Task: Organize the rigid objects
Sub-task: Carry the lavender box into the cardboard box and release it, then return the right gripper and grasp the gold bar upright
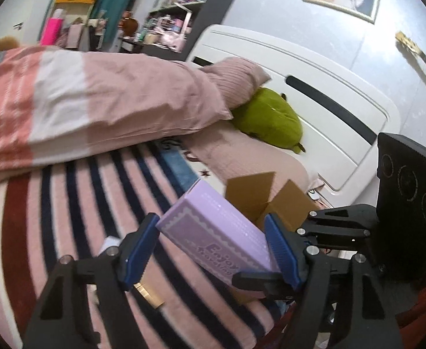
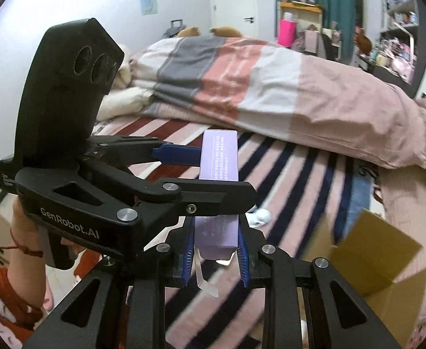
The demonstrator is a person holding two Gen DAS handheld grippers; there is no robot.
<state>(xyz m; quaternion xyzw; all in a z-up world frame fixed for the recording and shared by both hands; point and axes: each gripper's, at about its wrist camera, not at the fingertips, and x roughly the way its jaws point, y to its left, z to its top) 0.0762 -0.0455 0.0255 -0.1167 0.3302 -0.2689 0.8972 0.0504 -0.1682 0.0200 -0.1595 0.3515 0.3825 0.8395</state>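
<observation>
Bed with striped blanket; cardboard box near headboard. Both grippers, left gripper and right gripper, clamp purple box.

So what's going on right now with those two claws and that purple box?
Both grippers, left and right, clamp the purple box, off the striped blanket. Open cardboard box just beyond. Nothing blocking.
</observation>
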